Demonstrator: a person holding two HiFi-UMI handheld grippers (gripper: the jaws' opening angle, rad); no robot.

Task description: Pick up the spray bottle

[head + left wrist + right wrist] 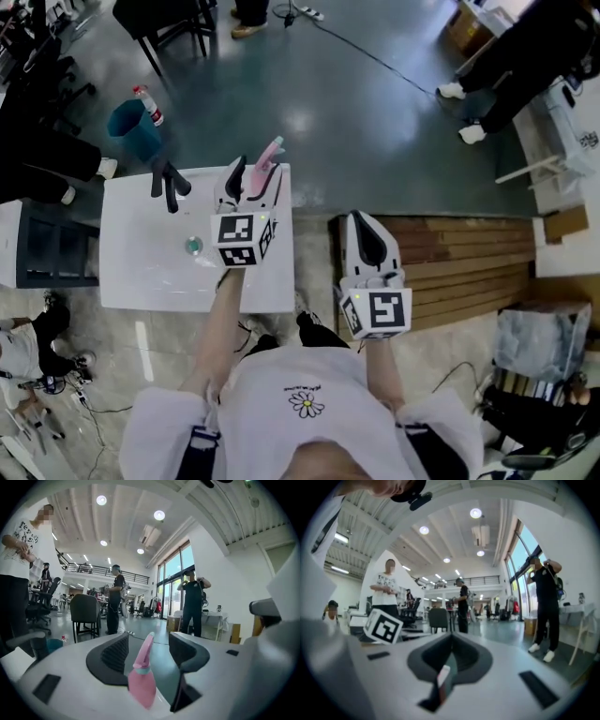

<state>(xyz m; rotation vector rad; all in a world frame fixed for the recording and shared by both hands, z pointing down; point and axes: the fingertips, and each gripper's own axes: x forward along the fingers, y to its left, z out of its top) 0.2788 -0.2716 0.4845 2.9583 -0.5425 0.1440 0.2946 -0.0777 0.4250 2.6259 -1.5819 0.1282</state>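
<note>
1. Where the head view looks steeply down, we see a white bench (pixel 141 272) in front of the person, with the pink spray bottle (pixel 266 167) at its far edge, near the right corner.
2. We find the left hand-held gripper (pixel 255 174) reaching across the bench to that corner. Its marker cube (pixel 246 239) faces the camera above the bench top.
3. In the left gripper view we read the left hand-held gripper (pixel 149 639) as wide open. The spray bottle (pixel 142 679) sits in the gap between the two dark pads, nearer the left one. Neither pad presses on it, so nothing is gripped.
4. We note that in this view the bottle's narrow pink head slants up and to the right above a pale collar and a rounded pink body.
5. We place the right hand-held gripper (pixel 366 239) off the bench to its right, over a run of wooden slats (pixel 469 267) and well apart from the bottle.
6. In the right gripper view we read the right hand-held gripper (pixel 451 641) as closed, jaw against jaw, and holding nothing.
7. Elsewhere on the bench we mark a black tool (pixel 169 185) near the far edge, left of the left hand-held gripper. A small round greenish object (pixel 193 246) lies just beside the marker cube.
8. On the floor beyond the bench we mark a teal bin (pixel 131 129). A standing person (pixel 114 597) appears in the hall behind.
</note>
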